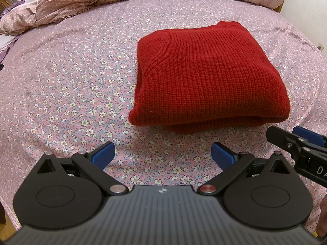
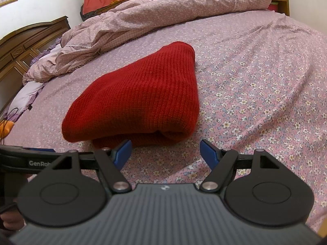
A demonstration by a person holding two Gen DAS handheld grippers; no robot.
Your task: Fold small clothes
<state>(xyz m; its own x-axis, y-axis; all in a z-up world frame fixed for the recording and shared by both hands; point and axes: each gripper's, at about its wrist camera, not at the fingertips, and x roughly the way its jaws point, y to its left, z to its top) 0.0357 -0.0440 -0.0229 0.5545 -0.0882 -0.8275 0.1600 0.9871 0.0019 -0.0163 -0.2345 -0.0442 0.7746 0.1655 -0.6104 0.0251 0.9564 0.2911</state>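
Sweater: a red knit sweater lies folded into a thick rectangular bundle on the bed, nearer the bed's near edge than its far edge, layers stacked, a lower layer poking out along the near side.
Sheet: pink-purple floral sheet, mostly flat, with some creases to the right of the sweater in the right wrist view.
Quilt: a crumpled floral quilt is heaped along the bed's far edge, well apart from the sweater.
Left gripper: the left gripper hangs over bare sheet just before the sweater's near side, jaws spread wide, nothing between the blue pads, not touching the sweater.
Right gripper: the right gripper sits near the sweater's near edge, jaws spread, only sheet between them; its left pad is just beside the protruding lower layer, contact unclear.
Headboard: a brown wooden headboard stands at the bed's left end.
Pillow: a lilac pillow lies by the headboard.
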